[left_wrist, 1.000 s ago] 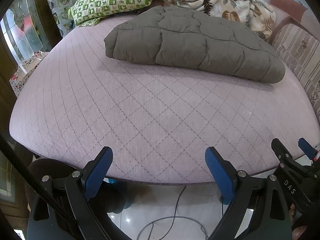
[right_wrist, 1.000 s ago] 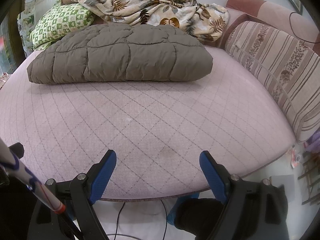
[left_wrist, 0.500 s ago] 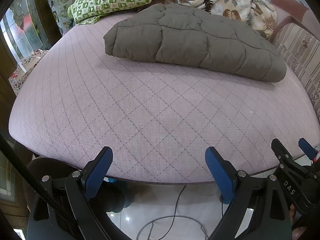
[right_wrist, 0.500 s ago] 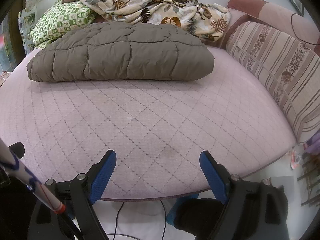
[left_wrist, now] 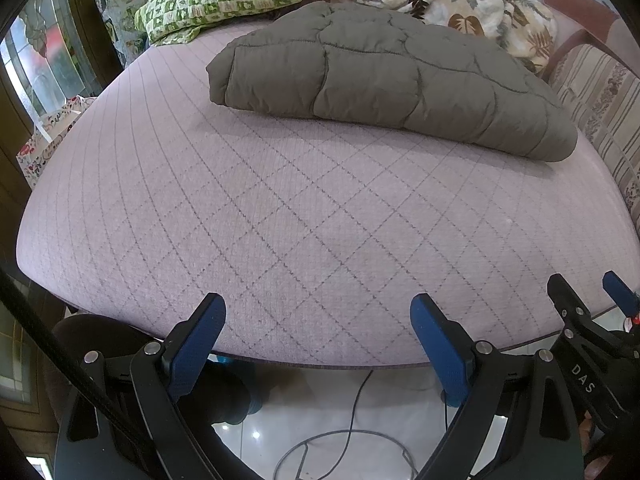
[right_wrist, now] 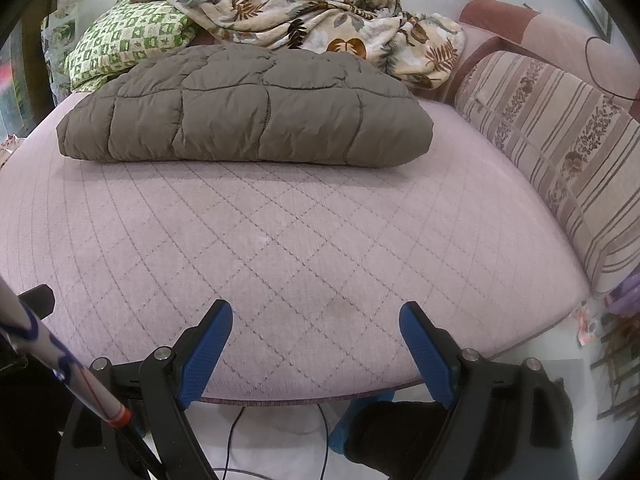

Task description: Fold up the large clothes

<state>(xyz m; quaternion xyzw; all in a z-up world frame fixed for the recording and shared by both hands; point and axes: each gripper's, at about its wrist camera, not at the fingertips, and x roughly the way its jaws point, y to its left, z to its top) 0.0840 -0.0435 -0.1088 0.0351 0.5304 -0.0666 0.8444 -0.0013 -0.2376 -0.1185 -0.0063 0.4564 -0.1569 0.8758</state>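
Right wrist view: folded quilted jacket [right_wrist: 248, 108] lengthwise left-to-right.

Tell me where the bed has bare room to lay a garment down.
Bare mattress runs from the near edge up to the folded brown quilted coat, bordered rightward by the striped bolster. Crowded behind the coat: green pillow and leaf-print blanket.

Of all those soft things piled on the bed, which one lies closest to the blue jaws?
The brown quilted bundle, folded flat on the pink mattress. The green checked pillow and leaf-print blanket sit behind it, farther back.
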